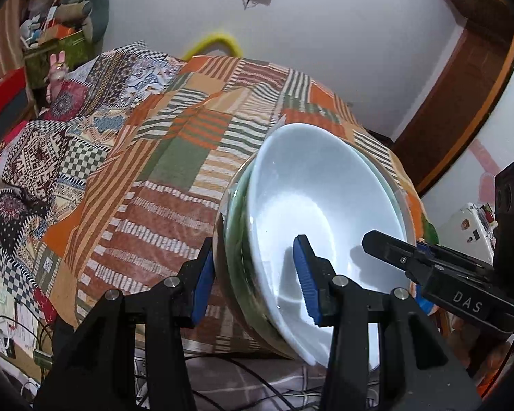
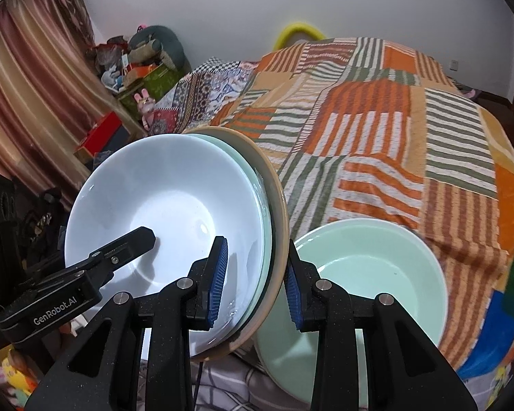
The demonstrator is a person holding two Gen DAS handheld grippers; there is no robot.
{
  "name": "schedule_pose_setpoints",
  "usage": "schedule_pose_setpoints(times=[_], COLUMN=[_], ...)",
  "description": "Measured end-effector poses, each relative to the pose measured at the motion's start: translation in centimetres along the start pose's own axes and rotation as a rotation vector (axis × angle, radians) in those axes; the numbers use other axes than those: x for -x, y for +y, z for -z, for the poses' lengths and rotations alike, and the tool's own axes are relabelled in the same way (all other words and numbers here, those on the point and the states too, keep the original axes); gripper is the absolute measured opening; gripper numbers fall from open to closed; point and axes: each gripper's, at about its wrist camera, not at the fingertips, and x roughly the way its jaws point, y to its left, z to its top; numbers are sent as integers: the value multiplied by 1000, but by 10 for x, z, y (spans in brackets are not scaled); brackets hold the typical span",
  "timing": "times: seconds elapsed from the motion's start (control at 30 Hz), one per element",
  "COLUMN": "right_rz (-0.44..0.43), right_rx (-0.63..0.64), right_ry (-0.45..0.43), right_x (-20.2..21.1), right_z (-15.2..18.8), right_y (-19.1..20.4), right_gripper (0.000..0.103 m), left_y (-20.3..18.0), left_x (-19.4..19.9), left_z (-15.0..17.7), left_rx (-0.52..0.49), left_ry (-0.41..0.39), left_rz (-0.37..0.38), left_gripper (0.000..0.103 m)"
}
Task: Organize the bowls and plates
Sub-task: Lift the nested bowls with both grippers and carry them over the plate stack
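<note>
Stacked dishes, a white ceramic bowl (image 2: 161,212) nested in a pale green plate (image 2: 257,185) and a beige plate (image 2: 277,205), hang tilted above the striped patchwork bedspread (image 2: 394,137), clamped at opposite rims by the left gripper (image 1: 253,284) and right gripper (image 2: 257,281). A mint green bowl (image 2: 377,274) rests on the near right.

- The place is a lived-in bedroom in a home.
- A bed (image 2: 411,130) under a patchwork striped quilt fills most of the room.
- Striped curtains (image 2: 27,96) hang at the left.
- Boxes and soft toys (image 2: 144,65) pile up in the corner.
</note>
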Motion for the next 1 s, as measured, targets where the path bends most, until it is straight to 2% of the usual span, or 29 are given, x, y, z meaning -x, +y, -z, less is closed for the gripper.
schedule_pose_setpoints(times=[0.63, 1.0], right_rz=[62, 91], right_rx=[-71, -112], right_ry=[-70, -71], right_x=[45, 58], right_z=[15, 30], right_y=[-42, -60], right_gripper=[29, 29], left_y=[-59, -81], left_x=[-7, -22], left_z=[6, 13], left_rx=[-108, -145], left_ry=[24, 67], left_rz=[59, 81], left_gripper=[45, 45])
